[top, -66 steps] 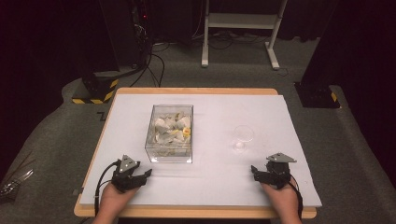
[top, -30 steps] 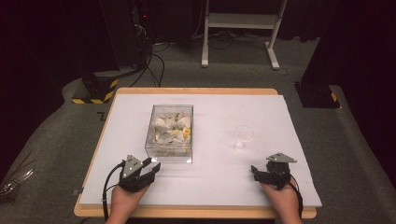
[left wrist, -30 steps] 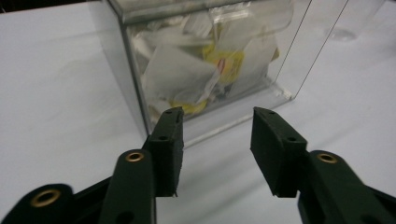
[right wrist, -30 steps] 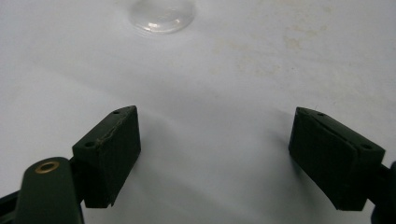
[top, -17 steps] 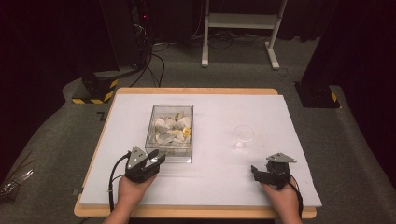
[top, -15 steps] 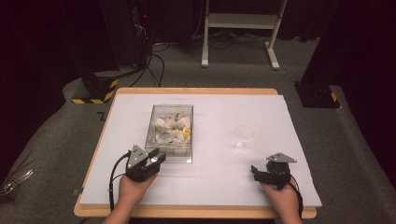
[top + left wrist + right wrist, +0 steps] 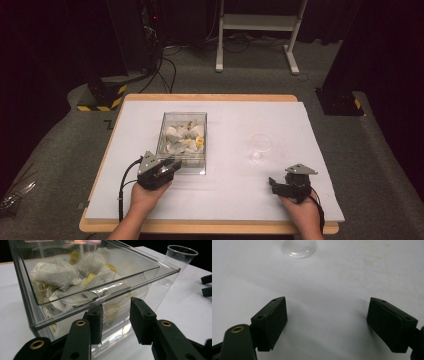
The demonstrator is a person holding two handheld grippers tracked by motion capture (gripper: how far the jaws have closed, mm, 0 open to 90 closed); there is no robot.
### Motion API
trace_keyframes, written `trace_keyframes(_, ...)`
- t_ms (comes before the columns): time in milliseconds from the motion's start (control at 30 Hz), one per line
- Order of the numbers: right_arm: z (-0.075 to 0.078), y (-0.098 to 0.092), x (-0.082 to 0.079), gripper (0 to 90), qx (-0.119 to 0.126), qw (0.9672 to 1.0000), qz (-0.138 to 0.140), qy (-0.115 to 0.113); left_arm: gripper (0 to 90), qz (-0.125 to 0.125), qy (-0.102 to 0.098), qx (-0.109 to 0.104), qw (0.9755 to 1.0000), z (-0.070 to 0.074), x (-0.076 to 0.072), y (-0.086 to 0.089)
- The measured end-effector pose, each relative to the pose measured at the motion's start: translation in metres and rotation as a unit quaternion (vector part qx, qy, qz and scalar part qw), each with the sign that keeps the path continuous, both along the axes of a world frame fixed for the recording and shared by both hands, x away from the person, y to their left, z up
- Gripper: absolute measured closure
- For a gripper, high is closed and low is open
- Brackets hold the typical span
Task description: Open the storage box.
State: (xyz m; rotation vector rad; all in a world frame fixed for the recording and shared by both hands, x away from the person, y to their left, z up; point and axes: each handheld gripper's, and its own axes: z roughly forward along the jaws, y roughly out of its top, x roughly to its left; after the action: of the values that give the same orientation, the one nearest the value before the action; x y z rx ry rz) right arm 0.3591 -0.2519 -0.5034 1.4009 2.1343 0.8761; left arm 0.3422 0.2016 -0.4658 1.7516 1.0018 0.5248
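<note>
Overhead, white table [image 7: 225, 200], dark room; left hand-held gripper [image 7: 115, 323] narrowing, empty; right hand-held gripper [image 7: 327, 325] apart.

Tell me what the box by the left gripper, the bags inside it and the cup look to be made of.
Box: clear, glossy hard plastic, probably acrylic; sharp straight edges and bright reflections.
Tea bags: thin matt filter paper, crumpled, with strings and yellow paper tags.
Cup: thin clear plastic, likely disposable; rolled rim and see-through wall.
</note>
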Motion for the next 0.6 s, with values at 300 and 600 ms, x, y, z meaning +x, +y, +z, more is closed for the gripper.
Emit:
trace_keyframes(300, 0.0, 0.0, 0.0, 16.8, 0.0, 1.0, 0.0, 0.0, 70.2, -0.016, -0.003, -0.008, 0.9998, -0.0024, -0.0001, 0.0081)
trace_keyframes(600, 0.0, -0.0002, 0.0001, 16.8, 0.0, 1.0, 0.001, -0.001, 70.1, -0.025, -0.001, -0.01, 0.9996, -0.003, 0.0026, 0.0084)
